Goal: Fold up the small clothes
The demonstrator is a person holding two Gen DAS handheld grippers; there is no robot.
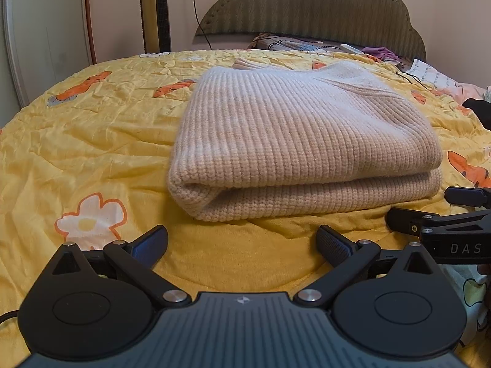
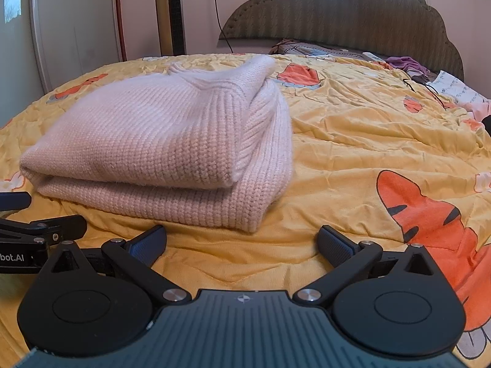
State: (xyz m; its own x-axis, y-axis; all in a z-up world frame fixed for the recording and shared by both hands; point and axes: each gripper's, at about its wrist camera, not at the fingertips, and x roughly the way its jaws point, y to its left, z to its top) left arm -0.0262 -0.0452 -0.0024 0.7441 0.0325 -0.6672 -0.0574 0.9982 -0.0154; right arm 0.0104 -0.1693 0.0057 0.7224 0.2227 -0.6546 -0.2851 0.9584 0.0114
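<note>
A pale pink knit sweater [image 1: 294, 141] lies folded in a thick stack on the yellow bedspread [image 1: 92, 141]. It also shows in the right wrist view [image 2: 159, 144], left of centre. My left gripper [image 1: 242, 245] is open and empty, just short of the sweater's near fold. My right gripper [image 2: 242, 245] is open and empty, in front of the sweater's right corner. The right gripper's fingers [image 1: 408, 224] show at the right edge of the left wrist view. The left gripper's fingers [image 2: 61, 224] show at the left edge of the right wrist view.
A padded headboard [image 1: 322, 9] stands at the far end of the bed. A remote [image 1: 351, 49], purple cloth [image 1: 382, 52] and bedding lie near it. A tower fan [image 2: 170, 12] and a cable [image 2: 219, 15] stand by the wall.
</note>
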